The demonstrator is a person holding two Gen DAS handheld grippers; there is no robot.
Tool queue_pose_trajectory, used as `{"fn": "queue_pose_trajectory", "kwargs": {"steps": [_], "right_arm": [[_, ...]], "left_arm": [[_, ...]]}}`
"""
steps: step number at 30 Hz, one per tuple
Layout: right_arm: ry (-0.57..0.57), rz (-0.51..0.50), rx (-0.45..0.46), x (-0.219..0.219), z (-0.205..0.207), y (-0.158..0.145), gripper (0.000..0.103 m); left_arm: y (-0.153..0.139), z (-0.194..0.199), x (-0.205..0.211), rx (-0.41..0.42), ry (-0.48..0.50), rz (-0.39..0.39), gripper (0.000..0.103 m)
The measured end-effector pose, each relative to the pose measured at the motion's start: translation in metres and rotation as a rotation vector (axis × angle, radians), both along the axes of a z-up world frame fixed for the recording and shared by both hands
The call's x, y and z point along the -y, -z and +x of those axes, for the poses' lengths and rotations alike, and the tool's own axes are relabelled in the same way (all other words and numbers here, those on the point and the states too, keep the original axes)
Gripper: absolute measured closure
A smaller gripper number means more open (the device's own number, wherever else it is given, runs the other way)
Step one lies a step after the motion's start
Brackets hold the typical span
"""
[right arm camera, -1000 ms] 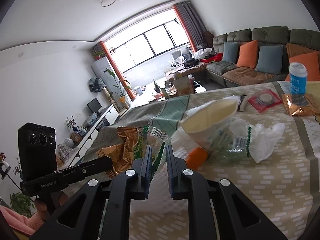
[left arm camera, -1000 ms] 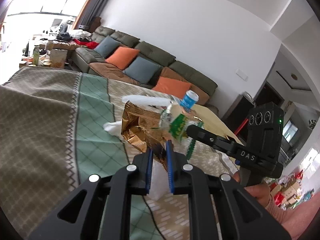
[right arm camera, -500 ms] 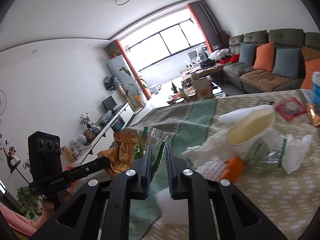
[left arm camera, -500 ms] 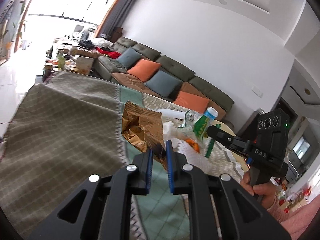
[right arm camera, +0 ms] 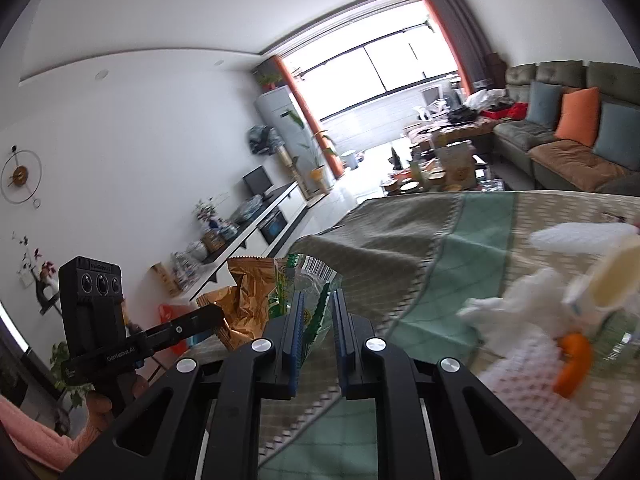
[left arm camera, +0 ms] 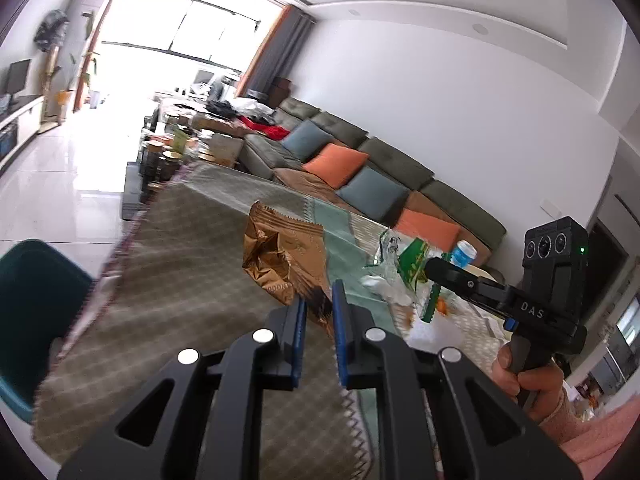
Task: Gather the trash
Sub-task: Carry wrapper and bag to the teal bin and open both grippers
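My left gripper [left arm camera: 318, 300] is shut on a crumpled gold snack bag [left arm camera: 282, 256] and holds it above the table's left end. My right gripper [right arm camera: 316, 312] is shut on a clear green-printed wrapper [right arm camera: 310, 284], held up beside the gold bag [right arm camera: 244, 300]. The wrapper also shows in the left wrist view [left arm camera: 412, 268], with the right gripper [left arm camera: 436, 270] holding it. A teal bin [left arm camera: 32, 300] sits low at the left, beyond the table edge.
The patterned tablecloth [right arm camera: 460, 248] carries more trash at the right: white tissue [right arm camera: 516, 300], a paper cup [right arm camera: 608, 276], an orange piece [right arm camera: 574, 364]. A blue-white cup [left arm camera: 464, 252] stands far back. A sofa [left arm camera: 360, 160] lies behind.
Both grippers have swung left with their trash, away from the pile and toward the table's left edge. The teal bin has come into the left wrist view.
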State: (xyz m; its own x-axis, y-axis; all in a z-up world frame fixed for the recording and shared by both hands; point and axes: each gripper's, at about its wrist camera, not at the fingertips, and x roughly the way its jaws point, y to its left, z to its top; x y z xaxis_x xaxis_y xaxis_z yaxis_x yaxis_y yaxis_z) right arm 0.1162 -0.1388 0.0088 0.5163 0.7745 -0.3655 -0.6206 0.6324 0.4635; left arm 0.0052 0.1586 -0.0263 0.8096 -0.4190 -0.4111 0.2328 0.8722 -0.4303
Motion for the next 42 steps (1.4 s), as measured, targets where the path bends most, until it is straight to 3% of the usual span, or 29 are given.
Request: {"fn": "queue_pose_trajectory", "kwargs": {"steps": [14, 27, 42], "right_arm": [[-0.192, -0.027, -0.004, -0.089, 0.008, -0.001, 0.089], [-0.347, -0.083, -0.014, -0.169, 0.015, 0.004, 0.089], [-0.391, -0.172, -0.047, -0.233, 0.025, 0.016, 0.089]], "left_arm": [[-0.011, -0.043, -0.074, 0.000, -0.227, 0.019, 0.089], [-0.001, -0.078, -0.135, -0.050, -0.419, 0.025, 0.089], [0.027, -0.067, -0.173, -0.155, -0.528, 0.025, 0.089]]}}
